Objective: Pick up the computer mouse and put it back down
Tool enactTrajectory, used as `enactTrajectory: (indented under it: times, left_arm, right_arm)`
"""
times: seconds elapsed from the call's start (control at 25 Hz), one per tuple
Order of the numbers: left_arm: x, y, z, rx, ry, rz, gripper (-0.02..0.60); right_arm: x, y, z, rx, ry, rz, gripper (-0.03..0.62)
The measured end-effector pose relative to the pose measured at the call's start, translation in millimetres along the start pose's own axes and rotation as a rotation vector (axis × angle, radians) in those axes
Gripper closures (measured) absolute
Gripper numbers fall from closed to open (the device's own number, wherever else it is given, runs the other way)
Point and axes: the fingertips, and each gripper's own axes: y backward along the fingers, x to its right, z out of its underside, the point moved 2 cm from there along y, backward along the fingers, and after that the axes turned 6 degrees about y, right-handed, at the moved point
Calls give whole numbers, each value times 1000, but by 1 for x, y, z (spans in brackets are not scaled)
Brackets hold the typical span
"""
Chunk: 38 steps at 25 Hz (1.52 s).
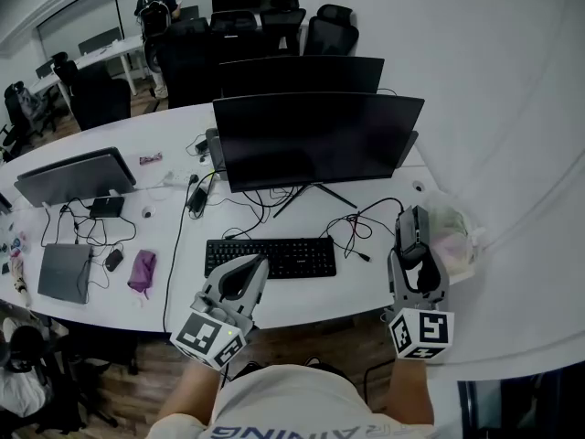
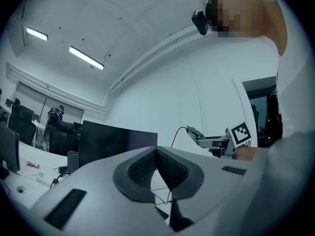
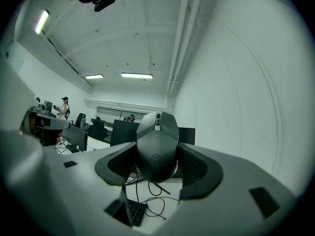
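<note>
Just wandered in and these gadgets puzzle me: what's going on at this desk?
A person at the white desk holds a two-jaw gripper in each hand. The right gripper is clamped on a dark computer mouse and holds it up off the desk, right of the keyboard. The left gripper is shut and empty, hovering near the keyboard.

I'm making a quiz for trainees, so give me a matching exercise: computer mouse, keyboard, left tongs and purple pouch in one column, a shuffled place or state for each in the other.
Column one: 1 computer mouse; 2 keyboard; 3 left tongs; 4 purple pouch.
Column two: A shut, nothing between them; B on the desk near the closed laptop; C held in the right tongs, above the desk; D on the desk before the monitor.
Pairs: 1-C; 2-D; 3-A; 4-B.
</note>
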Motion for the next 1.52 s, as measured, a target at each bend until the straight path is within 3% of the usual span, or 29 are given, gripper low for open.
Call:
enactTrajectory:
  times: [1.52]
  left_arm:
    - [4,-8,2,-6,3,-2,574]
  right_arm:
    - [4,0,6,-16,-7,-28,322]
